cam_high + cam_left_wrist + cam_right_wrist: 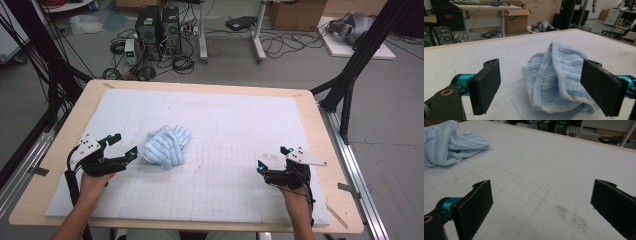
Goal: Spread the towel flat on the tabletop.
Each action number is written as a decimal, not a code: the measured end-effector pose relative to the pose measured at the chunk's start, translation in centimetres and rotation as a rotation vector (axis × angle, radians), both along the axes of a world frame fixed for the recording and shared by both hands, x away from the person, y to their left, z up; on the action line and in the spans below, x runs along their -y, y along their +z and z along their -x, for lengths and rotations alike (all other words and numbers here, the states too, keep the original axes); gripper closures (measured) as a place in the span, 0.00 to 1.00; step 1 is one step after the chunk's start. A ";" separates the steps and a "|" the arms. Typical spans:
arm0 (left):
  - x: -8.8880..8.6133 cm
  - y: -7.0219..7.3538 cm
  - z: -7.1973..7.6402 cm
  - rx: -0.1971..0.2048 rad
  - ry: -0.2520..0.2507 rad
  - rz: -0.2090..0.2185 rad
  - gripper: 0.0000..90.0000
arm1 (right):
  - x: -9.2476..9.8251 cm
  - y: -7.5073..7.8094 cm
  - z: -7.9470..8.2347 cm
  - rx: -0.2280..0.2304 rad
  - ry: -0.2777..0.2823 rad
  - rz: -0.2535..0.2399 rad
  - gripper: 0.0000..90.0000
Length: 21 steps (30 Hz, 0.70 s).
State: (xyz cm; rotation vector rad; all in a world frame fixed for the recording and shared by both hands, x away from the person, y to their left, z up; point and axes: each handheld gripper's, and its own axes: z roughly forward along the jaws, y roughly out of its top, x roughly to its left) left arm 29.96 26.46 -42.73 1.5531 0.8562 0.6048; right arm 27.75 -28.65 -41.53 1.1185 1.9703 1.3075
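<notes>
Towel point(166, 146): light blue terry, ribbed in soft stripes with a flat hemmed edge — bunched in a loose heap, not spread or folded. It lies just ahead of my left fingers, near their right-hand pad, and well apart from my right fingers, far off to their left.
Left gripper point(123, 146): my fingers point(486, 85) stand wide apart, holding nothing; the heap sits in front of the gap, not yet between the pads.
Right gripper point(272, 160): fingers point(475, 206) spread wide, empty, low over bare mat.
Finger pads: flat black rectangles, faintly rough; teal fittings behind them.
Table point(320, 135): pale wood rim under a white foam-like mat point(240, 115), ruled in a faint grid, with dark specks just ahead of my right fingers.
Progress: by my judgement, the very start — towel untouched and crumpled.
Left to do: close in, pinch an edge or corner, then deal with the cloth.
</notes>
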 end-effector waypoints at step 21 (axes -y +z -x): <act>2.9 0.0 -0.9 -0.065 -0.091 -0.084 0.20 | -0.6 -0.5 -0.1 -0.032 0.046 -0.019 0.03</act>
